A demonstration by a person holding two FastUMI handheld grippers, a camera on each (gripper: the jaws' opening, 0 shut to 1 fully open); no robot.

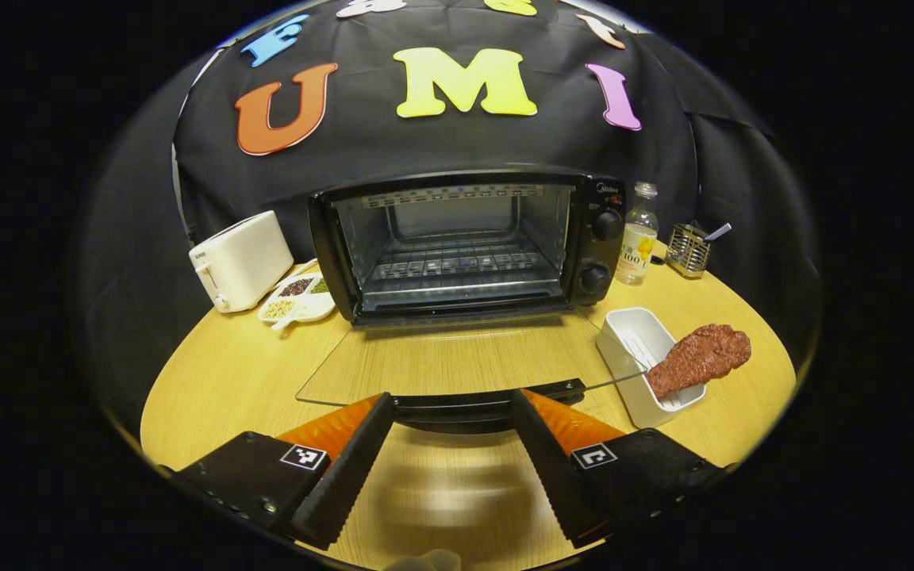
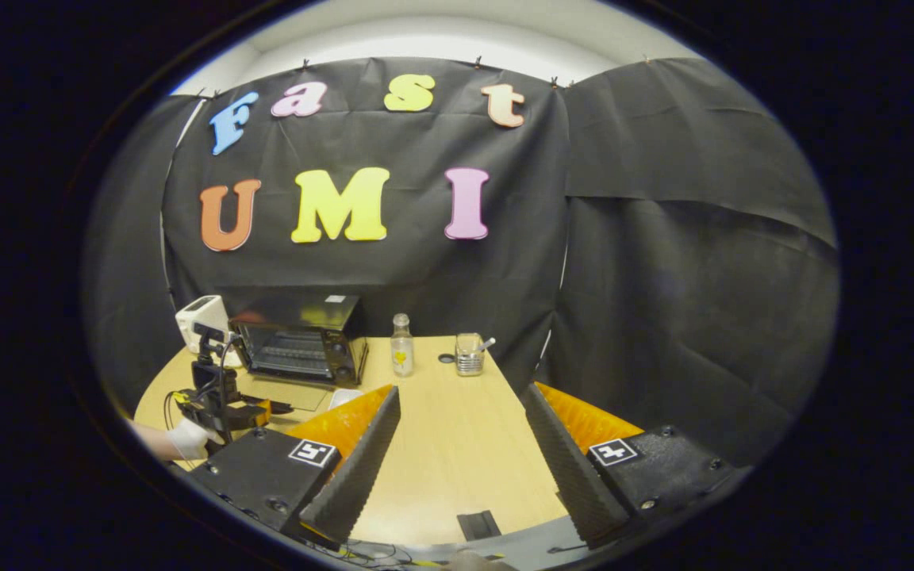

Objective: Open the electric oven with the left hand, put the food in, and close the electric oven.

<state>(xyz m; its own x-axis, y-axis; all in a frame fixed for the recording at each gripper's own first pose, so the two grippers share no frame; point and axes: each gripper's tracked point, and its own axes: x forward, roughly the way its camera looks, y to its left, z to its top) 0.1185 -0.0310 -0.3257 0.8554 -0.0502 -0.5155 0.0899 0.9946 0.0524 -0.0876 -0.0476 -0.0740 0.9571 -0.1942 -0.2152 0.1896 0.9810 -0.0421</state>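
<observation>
Wooden tabletop [image 1: 227,373] carries the open oven [image 1: 465,242]. Meat [image 1: 699,357] in the white dish [image 1: 624,333] looks soft and slippery; grip mid-body. Both grippers' jaws gape empty.

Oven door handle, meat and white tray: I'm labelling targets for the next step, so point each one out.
Oven door handle [image 1: 489,394]: left gripper view, middle of the black bar.
Meat [image 1: 703,357]: left gripper view, centre of the brown slab.
White tray [image 1: 624,333]: left gripper view, bare inner wall.
</observation>
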